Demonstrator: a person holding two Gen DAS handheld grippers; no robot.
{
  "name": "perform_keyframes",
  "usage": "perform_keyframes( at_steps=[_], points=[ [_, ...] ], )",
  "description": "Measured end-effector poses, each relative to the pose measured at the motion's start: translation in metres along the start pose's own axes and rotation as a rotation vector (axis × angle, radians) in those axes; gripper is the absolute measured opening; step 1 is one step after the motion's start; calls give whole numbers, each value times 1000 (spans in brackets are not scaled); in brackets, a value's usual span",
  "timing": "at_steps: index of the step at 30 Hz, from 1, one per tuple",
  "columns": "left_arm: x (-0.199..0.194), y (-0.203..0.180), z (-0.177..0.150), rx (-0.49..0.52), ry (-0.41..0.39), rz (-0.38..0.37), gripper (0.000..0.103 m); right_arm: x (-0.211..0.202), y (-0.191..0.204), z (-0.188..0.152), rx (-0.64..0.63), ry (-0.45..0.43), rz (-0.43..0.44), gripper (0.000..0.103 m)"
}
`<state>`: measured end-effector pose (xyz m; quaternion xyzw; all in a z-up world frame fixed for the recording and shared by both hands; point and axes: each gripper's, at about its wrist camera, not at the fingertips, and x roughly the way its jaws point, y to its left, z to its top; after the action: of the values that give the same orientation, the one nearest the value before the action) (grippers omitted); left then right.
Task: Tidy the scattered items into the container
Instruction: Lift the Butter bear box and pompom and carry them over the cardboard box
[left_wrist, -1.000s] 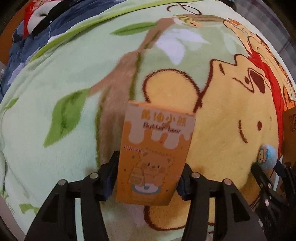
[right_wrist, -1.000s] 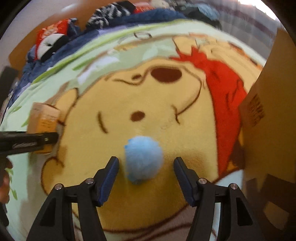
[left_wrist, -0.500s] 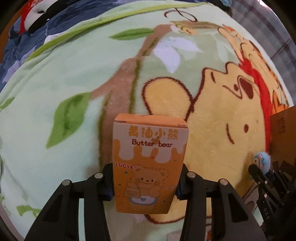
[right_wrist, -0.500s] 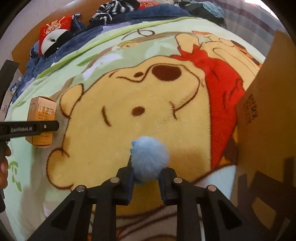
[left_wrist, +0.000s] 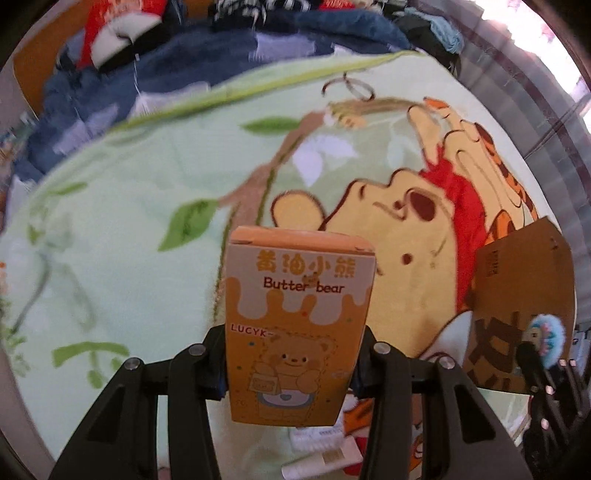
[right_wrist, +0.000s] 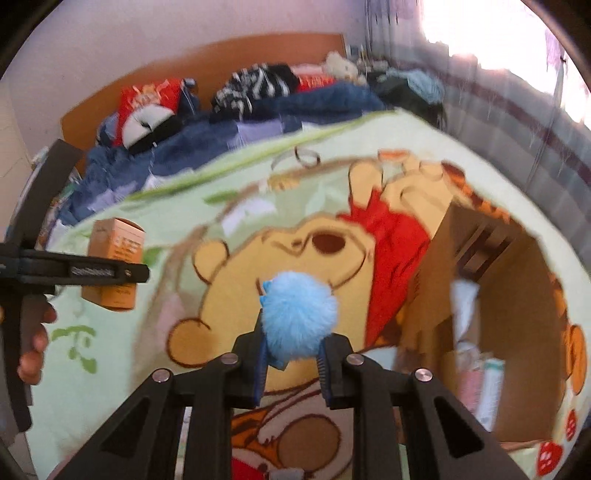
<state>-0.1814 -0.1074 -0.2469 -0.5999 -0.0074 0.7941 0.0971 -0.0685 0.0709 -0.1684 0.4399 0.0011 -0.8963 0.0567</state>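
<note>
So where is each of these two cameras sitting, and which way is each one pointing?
Left wrist: sits on the left hand-held gripper, looking steeply down at the green cartoon-bear blanket; its black fingers clamp an orange Butter bear carton.
Right wrist: sits on the right hand-held gripper, looking down across the bed; its fingers pinch a fluffy blue pom-pom; a person's hand shows at left.
Shared: blanket, carton, pom-pom and brown cardboard box.

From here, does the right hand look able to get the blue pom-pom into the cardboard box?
Probably yes. The right tongs are shut on the blue pom-pom, lifted off the blanket; the cardboard box lies just to their right, its open mouth facing them, nothing between.
</note>
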Motion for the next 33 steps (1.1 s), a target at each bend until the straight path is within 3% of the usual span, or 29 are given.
perform_keyframes(
  at_steps=[8, 13, 20, 33],
  points=[
    [-98, -58, 7, 101, -141, 98, 47, -95, -19, 34, -18, -102, -33, 22],
    [-142, -90, 15, 139, -205, 93, 47, -133, -32, 49, -3, -141, -66, 22],
    [-169, -124, 23, 217, -220, 83, 47, -174, -37, 65, -2, -217, -105, 22],
    [-196, -177, 19, 346, -246, 62, 47, -200, -52, 63, 48, -262, -140, 22]
  ],
)
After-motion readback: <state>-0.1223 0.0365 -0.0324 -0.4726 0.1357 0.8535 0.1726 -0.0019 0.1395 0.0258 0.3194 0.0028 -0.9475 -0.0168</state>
